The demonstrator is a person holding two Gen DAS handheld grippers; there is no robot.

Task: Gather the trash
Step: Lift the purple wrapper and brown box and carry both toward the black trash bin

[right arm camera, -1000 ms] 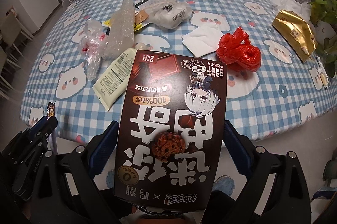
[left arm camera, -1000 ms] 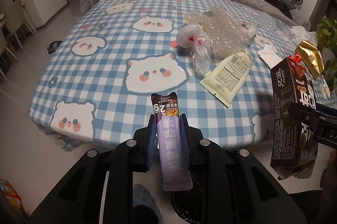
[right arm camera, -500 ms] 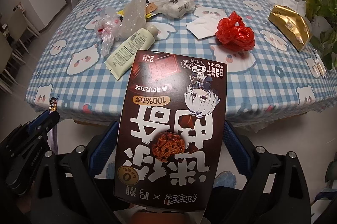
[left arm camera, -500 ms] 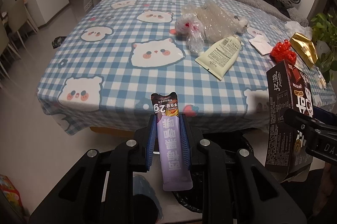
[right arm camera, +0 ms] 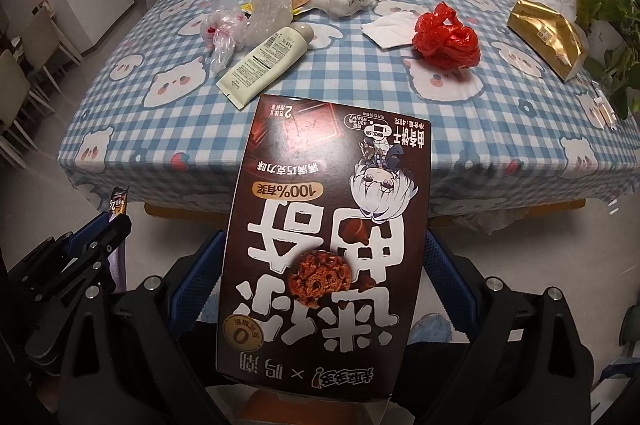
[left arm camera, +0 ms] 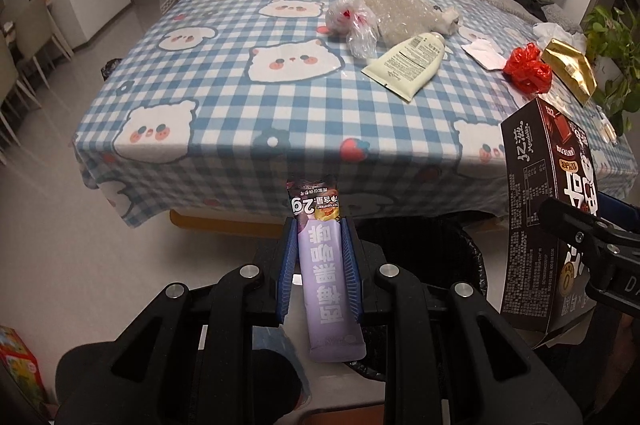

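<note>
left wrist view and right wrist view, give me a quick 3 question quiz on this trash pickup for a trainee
1. What do the left tongs hold?
2. True or false: the red plastic bag is already off the table.
3. Which thing fills the right tongs? A) gold packet B) dark cookie box C) cream tube

Key
1. A purple snack wrapper, pinched between both pads.
2. False: it lies on the checked cloth, near the white tissue.
3. B, the dark cookie box; the gold packet and cream tube lie on the table.
</note>
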